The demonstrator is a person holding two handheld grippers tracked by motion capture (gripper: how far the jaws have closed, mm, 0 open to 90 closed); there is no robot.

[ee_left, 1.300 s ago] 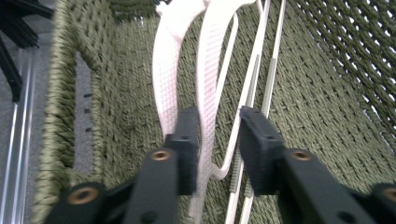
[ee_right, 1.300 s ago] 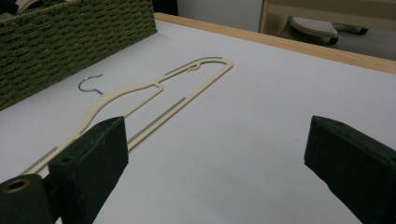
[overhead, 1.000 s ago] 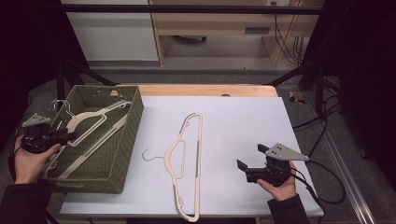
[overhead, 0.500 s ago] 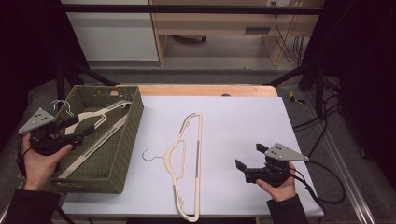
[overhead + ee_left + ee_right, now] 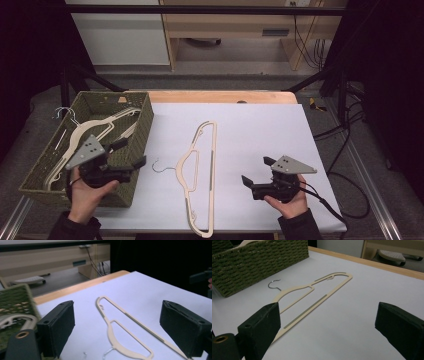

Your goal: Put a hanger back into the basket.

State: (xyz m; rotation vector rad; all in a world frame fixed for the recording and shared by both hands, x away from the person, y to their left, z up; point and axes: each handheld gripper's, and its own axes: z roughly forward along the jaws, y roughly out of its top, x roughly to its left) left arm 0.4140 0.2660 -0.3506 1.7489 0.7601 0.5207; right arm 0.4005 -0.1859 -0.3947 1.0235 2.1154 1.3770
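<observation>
A cream wooden hanger (image 5: 200,172) with a metal hook (image 5: 159,166) lies flat on the white table top, also seen as the hanger (image 5: 117,325) and the hanger (image 5: 312,296) in the gripper views. My left gripper (image 5: 127,154) is open and hovers over the near right corner of the green woven basket (image 5: 35,177), pointing toward the hanger's hook. A second cream hanger (image 5: 92,130) lies inside the basket. My right gripper (image 5: 257,172) is open, empty, near the front edge, right of the hanger.
The basket wall (image 5: 257,262) stands at the table's left. A wooden strip (image 5: 220,96) runs along the table's far edge. Cables (image 5: 345,175) trail off the right side. Bare white surface (image 5: 270,130) lies between the hanger and the right edge.
My left gripper has moved right from the basket's left side to its near right corner, now facing the hanger on the table. The right gripper has stayed in place.
</observation>
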